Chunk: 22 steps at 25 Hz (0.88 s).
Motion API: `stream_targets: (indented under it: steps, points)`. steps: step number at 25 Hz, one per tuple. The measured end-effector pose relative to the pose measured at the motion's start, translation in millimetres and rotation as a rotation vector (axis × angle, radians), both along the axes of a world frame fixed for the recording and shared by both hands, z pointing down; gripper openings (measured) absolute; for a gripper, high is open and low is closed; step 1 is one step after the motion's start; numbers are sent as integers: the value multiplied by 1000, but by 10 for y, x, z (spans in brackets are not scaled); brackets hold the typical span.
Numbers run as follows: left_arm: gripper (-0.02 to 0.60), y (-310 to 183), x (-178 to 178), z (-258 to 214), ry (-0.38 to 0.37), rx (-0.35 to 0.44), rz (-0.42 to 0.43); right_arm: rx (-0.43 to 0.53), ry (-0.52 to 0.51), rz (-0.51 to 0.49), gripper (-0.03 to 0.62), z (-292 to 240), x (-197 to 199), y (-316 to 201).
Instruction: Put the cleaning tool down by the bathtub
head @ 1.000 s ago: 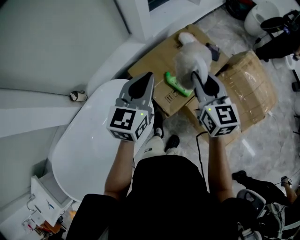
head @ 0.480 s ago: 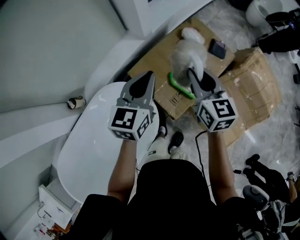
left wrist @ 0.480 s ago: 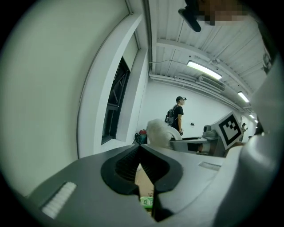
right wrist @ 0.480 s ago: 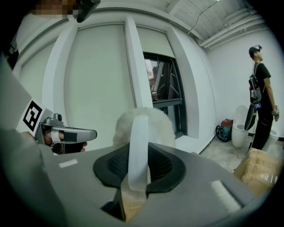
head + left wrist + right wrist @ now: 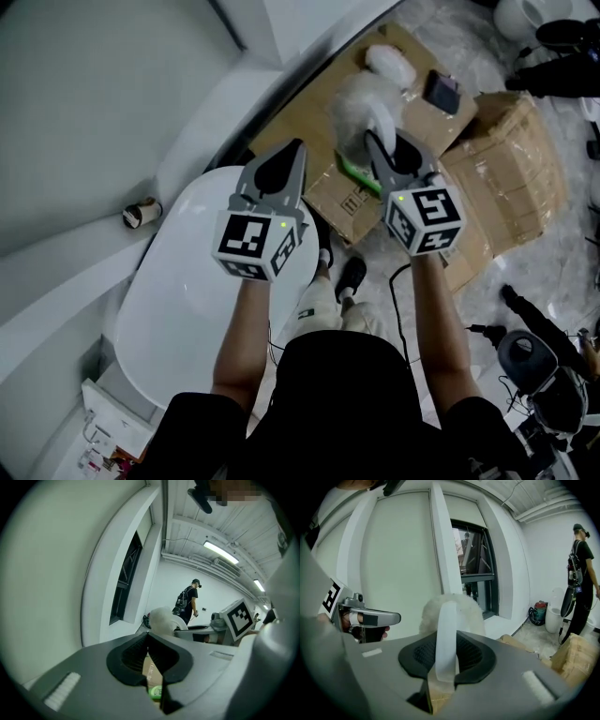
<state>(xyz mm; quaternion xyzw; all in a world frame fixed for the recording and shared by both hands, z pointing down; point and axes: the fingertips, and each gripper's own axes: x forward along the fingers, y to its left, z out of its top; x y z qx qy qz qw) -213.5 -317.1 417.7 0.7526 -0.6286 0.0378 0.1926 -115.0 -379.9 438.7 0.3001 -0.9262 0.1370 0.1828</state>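
The cleaning tool is a fluffy white brush head (image 5: 359, 111) on a translucent white handle (image 5: 446, 620). My right gripper (image 5: 380, 142) is shut on that handle and holds the brush above the cardboard boxes (image 5: 319, 131), beside the white bathtub (image 5: 183, 300). In the right gripper view the brush head (image 5: 464, 609) rises just past the jaws of the right gripper (image 5: 446, 644). My left gripper (image 5: 289, 155) hovers over the tub's end, level with the right one. In the left gripper view the left gripper (image 5: 148, 637) has its tips together with nothing between them.
On the flat cardboard lie a green object (image 5: 353, 174), a second white fluffy thing (image 5: 389, 59) and a small dark item (image 5: 442, 91). A wrapped box (image 5: 511, 169) stands to the right. A small roll (image 5: 136, 215) sits on the ledge. A person (image 5: 581, 573) stands in the background.
Both grippers have sunk and gone forward together, bringing the brush lower over the cardboard and the green object. The brush stays in the right jaws.
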Motion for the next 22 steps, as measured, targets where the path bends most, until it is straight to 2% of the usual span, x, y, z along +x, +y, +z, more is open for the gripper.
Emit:
stream_targets:
  steps: [12,22]
  points:
    - [-2,-422,-216,671,19,-62,16,-64,28,1,94,781,-385,-446]
    - [-2,-659,-320,1126,33,-83,15,-105,79,16,94,1400,-512,-711]
